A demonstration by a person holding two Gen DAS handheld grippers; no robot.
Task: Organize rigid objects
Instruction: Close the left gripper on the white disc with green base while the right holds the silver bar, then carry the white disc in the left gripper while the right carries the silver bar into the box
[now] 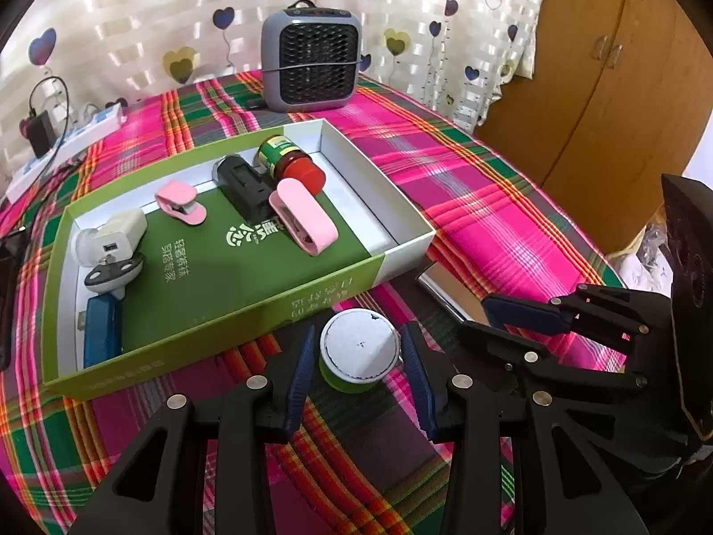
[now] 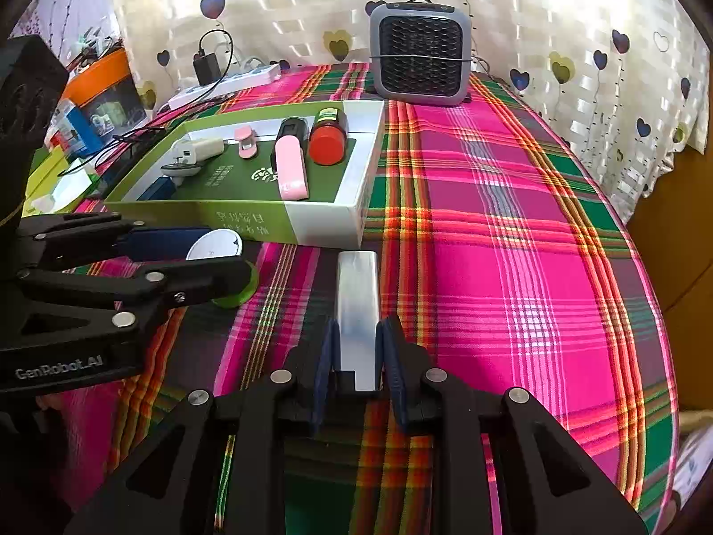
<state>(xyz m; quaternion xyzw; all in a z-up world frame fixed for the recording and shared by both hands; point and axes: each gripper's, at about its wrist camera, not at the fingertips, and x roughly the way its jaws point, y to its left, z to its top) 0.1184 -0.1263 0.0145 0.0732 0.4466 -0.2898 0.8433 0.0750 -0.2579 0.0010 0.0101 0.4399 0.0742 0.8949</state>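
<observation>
Left wrist view: the left gripper [image 1: 356, 356] stands open around a round white-lidded green tub [image 1: 359, 347] on the plaid worktop [image 1: 490, 205], pads just beside it, not pressing, just in front of the green box [image 1: 249, 312]. Right wrist view: the right gripper [image 2: 356, 356] is clamped on a silver metal block [image 2: 358, 307] lying on the worktop, near the box's white corner.

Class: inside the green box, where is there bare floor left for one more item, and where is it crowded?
Free: the box's white end, right of the long pink stapler and red-lidded jar; also the green strip along the near wall. Crowded: the far-left corner around the white charger and blue case.
</observation>
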